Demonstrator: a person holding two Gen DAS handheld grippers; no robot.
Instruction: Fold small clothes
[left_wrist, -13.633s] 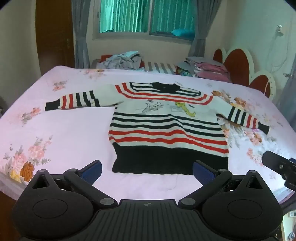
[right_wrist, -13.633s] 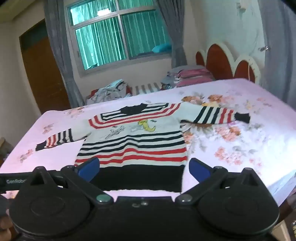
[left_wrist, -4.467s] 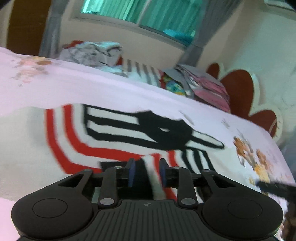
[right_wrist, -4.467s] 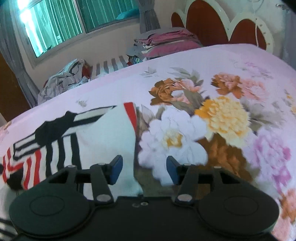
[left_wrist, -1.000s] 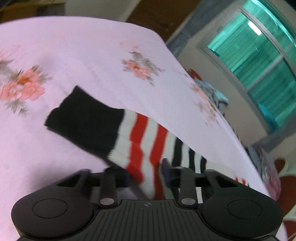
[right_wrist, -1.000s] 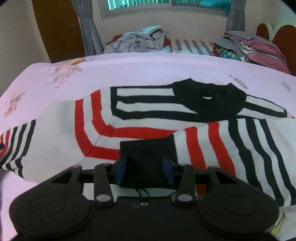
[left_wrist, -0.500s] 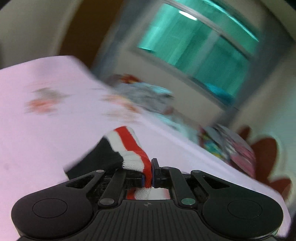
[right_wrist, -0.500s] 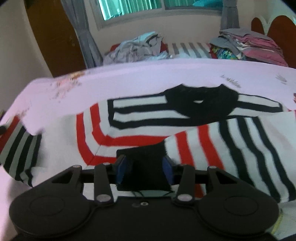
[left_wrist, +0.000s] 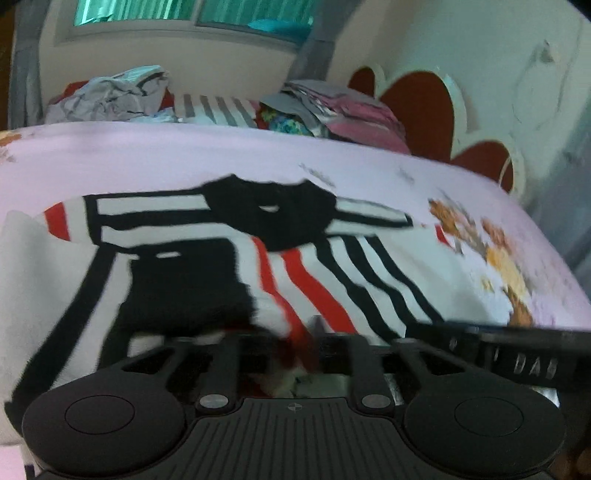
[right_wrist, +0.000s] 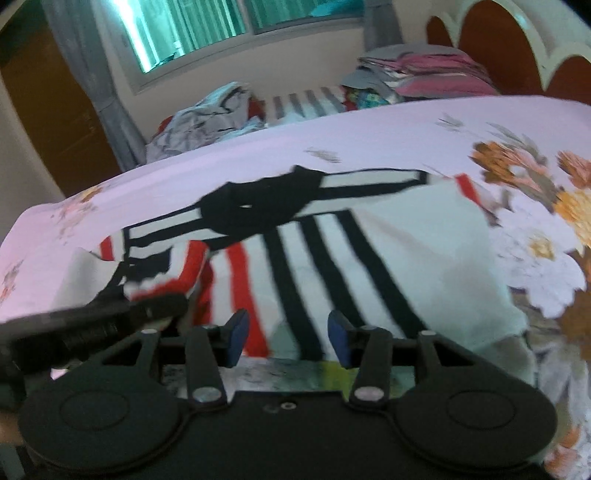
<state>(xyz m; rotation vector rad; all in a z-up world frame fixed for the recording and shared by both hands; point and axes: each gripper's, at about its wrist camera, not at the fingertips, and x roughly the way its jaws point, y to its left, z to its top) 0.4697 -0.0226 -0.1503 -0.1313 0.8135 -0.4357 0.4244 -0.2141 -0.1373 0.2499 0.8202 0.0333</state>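
Right now the striped sweater (left_wrist: 280, 266) lies flat on the pink floral bedsheet (left_wrist: 184, 155), neck to the far side, w/ both sleeves folded in across the chest: right sleeve (right_wrist: 332, 266) laid over the middle, left sleeve's black cuff (left_wrist: 184, 280) on top at the left. Left gripper (left_wrist: 291, 354) sits low over the near part of that sleeve; its jaws have just been opening, and sleeve fabric looks to be between them, but blur hides the pads, so can't tell if it's let go. Right gripper (right_wrist: 286, 336) has just been opening too; blue pads (right_wrist: 236, 336) stand apart, nothing pinched, only the sweater lying flat below. It's a soft, light knit: limp, stretchy, prob. clings a bit to the sheet, so it'll drape and sag if lifted by one point. Sleeves look done; next fold is prob. hem up to neck. Best hold: the two near hem corners, one per gripper, pinching all layers so the tucked sleeves don't slide out. Loose clothes pile (right_wrist: 207, 114) and folded stack (right_wrist: 424, 74) sit well apart at the far side.
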